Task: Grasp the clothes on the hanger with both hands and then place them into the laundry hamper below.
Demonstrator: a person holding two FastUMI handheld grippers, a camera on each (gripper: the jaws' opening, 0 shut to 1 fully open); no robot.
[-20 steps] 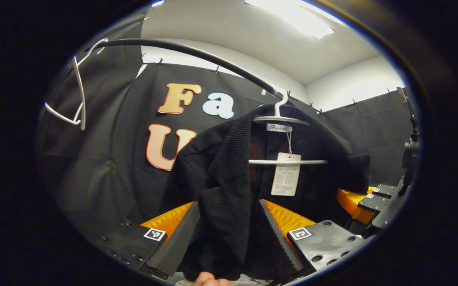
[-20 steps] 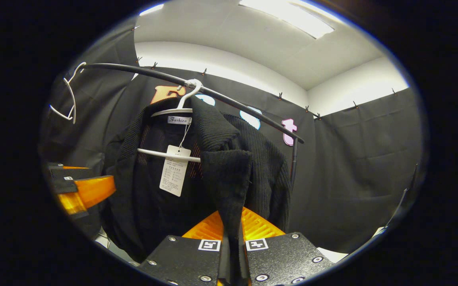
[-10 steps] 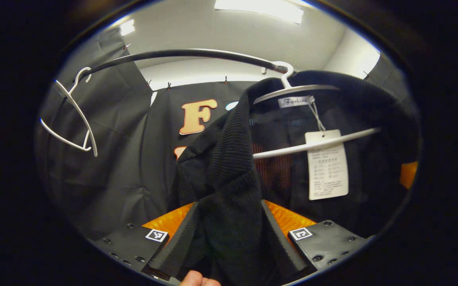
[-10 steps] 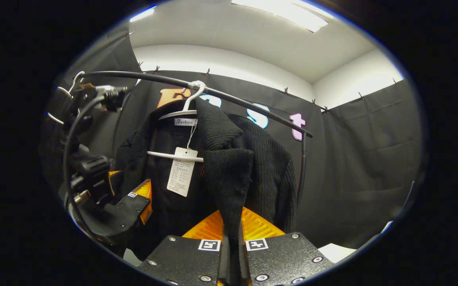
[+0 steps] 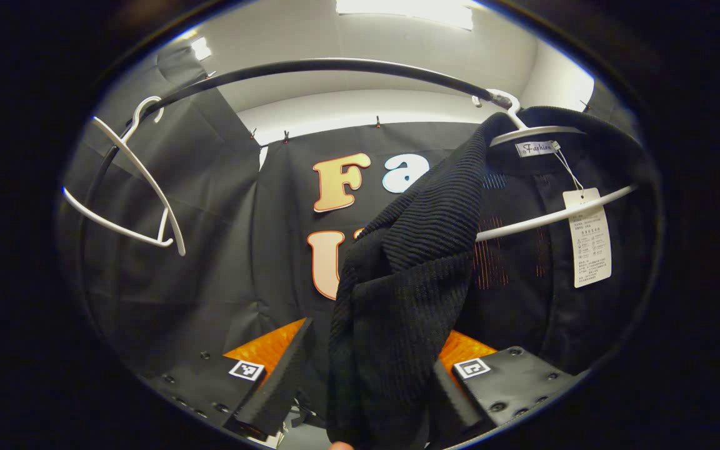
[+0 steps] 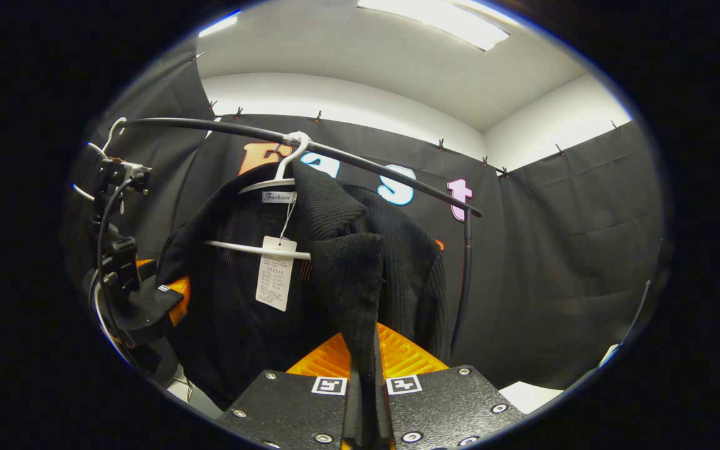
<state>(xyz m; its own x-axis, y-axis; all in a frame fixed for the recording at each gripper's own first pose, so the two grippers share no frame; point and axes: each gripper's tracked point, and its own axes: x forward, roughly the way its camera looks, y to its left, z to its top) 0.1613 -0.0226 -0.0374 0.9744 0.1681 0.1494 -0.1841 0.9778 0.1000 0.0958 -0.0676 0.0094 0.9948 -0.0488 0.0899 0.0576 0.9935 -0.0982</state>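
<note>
A black ribbed cardigan (image 5: 410,294) hangs on a white hanger (image 5: 547,215) from a black rail (image 5: 335,64). Its front panel drapes down between the two fingers of my left gripper (image 5: 366,353), which stand wide apart, with a gap showing beside the cloth. In the right gripper view the cardigan (image 6: 247,325) hangs on its hanger (image 6: 254,249), and my right gripper (image 6: 365,342) is shut on its other front edge. The left gripper (image 6: 169,297) shows at the garment's left side there.
An empty white hanger (image 5: 141,181) hangs at the rail's left end, also visible as the empty hanger (image 6: 94,150). A paper tag (image 6: 275,281) dangles from the collar. The rail's upright post (image 6: 463,275) stands right of the cardigan. Black cloth walls close in behind.
The left gripper has swung left, so the hanger and tag sit farther right in its view, and the front panel has pulled out sideways. The right gripper has kept its hold.
</note>
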